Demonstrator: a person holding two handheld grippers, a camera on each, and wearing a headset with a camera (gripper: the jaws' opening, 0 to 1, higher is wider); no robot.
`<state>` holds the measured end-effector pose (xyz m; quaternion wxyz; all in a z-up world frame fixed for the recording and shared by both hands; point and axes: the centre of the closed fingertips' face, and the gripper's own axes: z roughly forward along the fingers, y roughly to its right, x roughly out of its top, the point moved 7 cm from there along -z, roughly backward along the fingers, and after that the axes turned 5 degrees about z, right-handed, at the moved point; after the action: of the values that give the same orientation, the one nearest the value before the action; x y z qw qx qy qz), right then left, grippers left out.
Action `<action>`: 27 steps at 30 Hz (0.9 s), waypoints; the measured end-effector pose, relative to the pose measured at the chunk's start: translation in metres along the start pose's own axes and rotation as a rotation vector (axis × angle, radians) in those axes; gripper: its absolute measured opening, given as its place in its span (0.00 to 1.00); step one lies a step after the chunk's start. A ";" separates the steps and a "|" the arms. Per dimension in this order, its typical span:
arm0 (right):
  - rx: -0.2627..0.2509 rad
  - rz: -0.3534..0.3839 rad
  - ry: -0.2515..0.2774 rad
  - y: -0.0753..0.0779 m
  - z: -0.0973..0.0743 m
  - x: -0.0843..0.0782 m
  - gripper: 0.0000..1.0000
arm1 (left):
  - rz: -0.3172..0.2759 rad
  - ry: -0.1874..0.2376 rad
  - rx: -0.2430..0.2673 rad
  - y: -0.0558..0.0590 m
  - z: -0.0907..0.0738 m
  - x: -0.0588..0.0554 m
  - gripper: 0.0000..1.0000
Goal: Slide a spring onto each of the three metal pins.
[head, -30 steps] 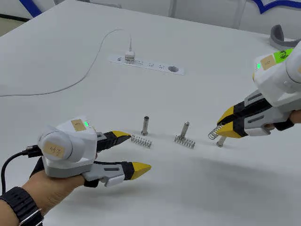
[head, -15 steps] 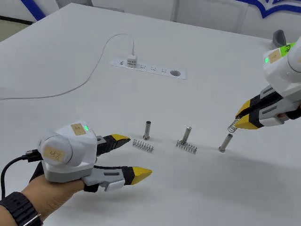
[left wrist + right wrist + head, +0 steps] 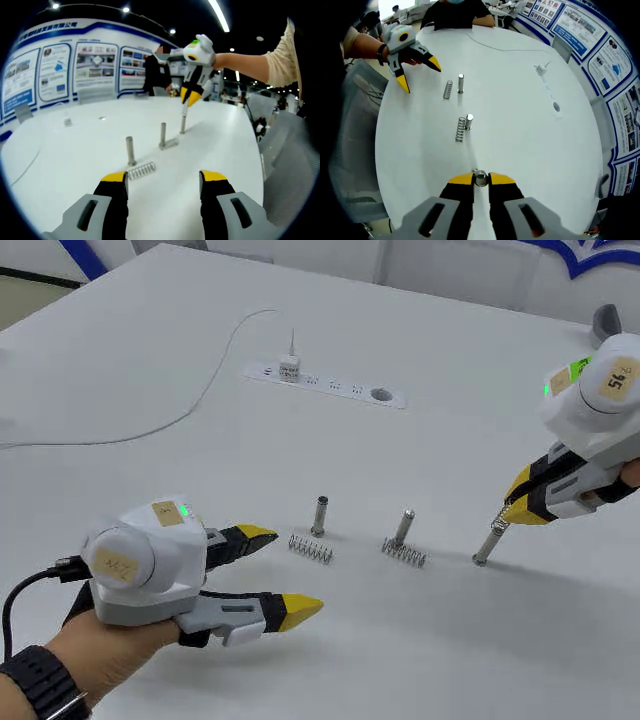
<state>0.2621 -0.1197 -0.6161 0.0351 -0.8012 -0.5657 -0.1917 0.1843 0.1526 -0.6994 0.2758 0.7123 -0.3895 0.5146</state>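
My right hand-held gripper [image 3: 515,508] clamps a spring [image 3: 499,525] at the top of the right pin [image 3: 485,548]; its own view shows the coil end-on between the tips. My left hand-held gripper [image 3: 290,570] gapes wide, empty, near left; loose springs [image 3: 310,548] lie beside the left pin [image 3: 321,514] and middle pin [image 3: 404,527].

Three short silver pins stand in a row on a white table [image 3: 140,390]: left pin [image 3: 321,515], middle pin [image 3: 404,528], right pin [image 3: 487,545]. The first spring [image 3: 310,549] lies flat beside the left pin's foot, and the second spring [image 3: 403,554] lies against the middle pin's foot. The third spring [image 3: 499,526] is pinched in the right gripper [image 3: 520,510], at the right pin's top.
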 end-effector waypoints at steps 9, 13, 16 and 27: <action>0.003 0.013 -0.019 0.002 0.001 -0.004 0.12 | -0.001 -0.003 -0.001 0.000 0.000 -0.001 0.58; 0.009 0.023 -0.022 0.003 0.005 -0.006 0.12 | -0.001 -0.001 -0.002 0.001 0.001 0.000 0.58; 0.016 0.035 -0.018 0.002 0.010 -0.007 0.12 | 0.001 -0.001 -0.003 0.001 0.001 0.001 0.58; 0.031 0.074 -0.010 0.001 0.025 -0.013 0.12 | -0.002 -0.004 -0.002 0.002 0.002 0.001 0.57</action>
<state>0.2657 -0.1244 -0.6438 0.0517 -0.8221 -0.5386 -0.1773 0.1835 0.1500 -0.6994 0.2762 0.7133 -0.3900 0.5127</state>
